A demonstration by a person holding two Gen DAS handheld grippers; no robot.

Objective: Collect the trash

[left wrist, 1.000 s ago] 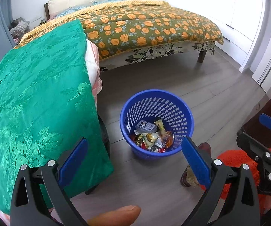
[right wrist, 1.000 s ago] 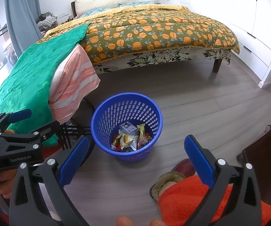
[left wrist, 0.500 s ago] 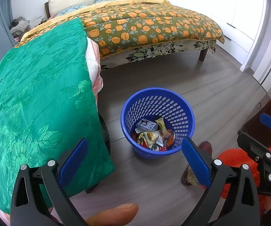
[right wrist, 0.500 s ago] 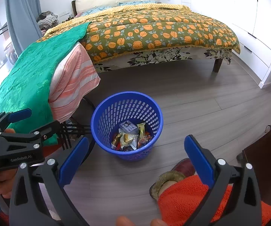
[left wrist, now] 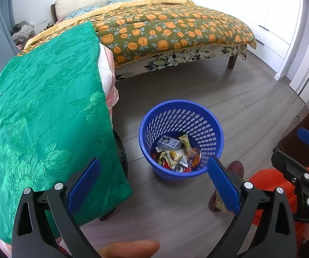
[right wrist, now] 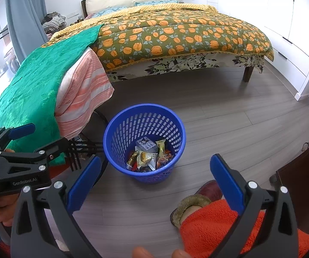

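I'm hovering both the left gripper [left wrist: 153,180] and right gripper [right wrist: 154,179] wide and empty over the blue basket [right wrist: 113,129], scanning slowly for leftover wrappers.

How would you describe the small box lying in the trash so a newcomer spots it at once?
Start at the bed with the orange-flowered quilt; on the grey floor before it stands a blue perforated basket. On top of the wrappers inside lies the small box, pale blue-grey with a dark cartoon face, the one flat boxy item among crinkled packets.

Both grippers [left wrist: 154,182] [right wrist: 154,180] gape (nothing held)
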